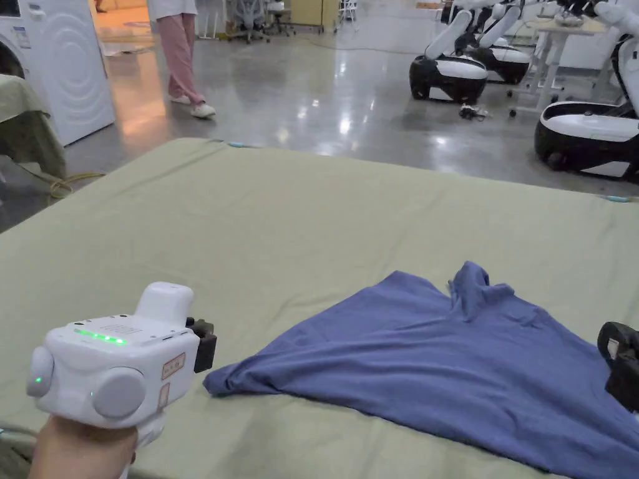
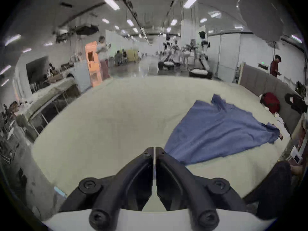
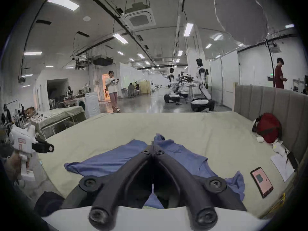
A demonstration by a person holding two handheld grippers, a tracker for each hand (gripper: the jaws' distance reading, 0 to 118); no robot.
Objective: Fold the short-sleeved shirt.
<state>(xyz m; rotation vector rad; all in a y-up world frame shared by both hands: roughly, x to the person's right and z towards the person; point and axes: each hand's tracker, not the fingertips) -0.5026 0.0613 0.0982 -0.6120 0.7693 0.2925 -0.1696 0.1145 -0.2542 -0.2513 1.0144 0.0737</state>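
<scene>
Left gripper (image 2: 155, 148), jaws nearly touching, empty; blue shirt (image 2: 216, 131) corner at 2 o'clock, long axis running rightward. Right gripper (image 3: 154, 147) pinched together above shirt, grip unclear.

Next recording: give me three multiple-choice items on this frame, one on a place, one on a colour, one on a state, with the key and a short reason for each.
1. Where does the shirt lie?
A. On the green-covered bed
B. On the floor
C. Over a chair

2. What colour is the shirt?
A. Red
B. Blue
C. White

3. How do the jaws of the left hand-held gripper stand?
A. Wide apart
B. Clamped on the shirt
C. Together, holding nothing

Key: 1 A, the head view shows it spread on the green cover; 2 B, it is blue in all three views; 3 C, the left gripper view shows a thin slit between the jaws, with the shirt's corner beside them.
</scene>
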